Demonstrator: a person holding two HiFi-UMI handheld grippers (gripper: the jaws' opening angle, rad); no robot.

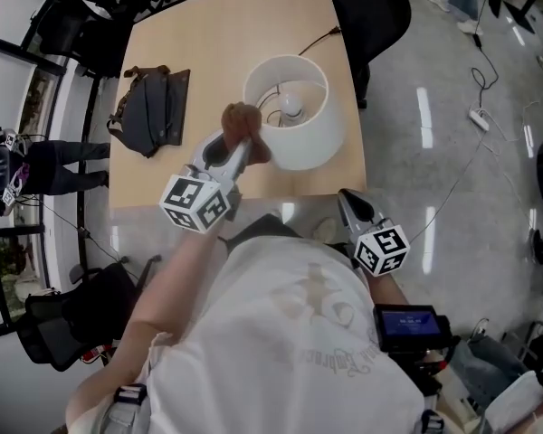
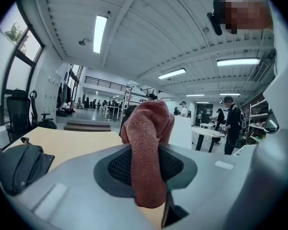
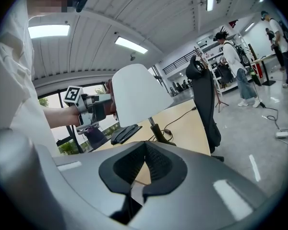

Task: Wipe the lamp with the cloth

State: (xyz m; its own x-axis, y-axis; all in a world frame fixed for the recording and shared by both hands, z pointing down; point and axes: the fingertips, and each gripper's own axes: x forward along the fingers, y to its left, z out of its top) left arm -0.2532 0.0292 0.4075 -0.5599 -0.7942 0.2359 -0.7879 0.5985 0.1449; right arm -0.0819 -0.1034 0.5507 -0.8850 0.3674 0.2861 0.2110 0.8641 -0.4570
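Left gripper (image 2: 145, 164) clamps fuzzy red terry cloth (image 2: 146, 128) | smooth white tapered lampshade (image 1: 309, 143)

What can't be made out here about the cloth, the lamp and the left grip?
- Cloth-to-shade contact: in the right gripper view the white drum lampshade covers most of the reddish-brown terry cloth; the head view looks down too steeply to tell.
- Base: the dark lamp base is hidden under the lampshade in the head view.
- Jaw tips of the left gripper: in the head view, the bunched cloth covers them.
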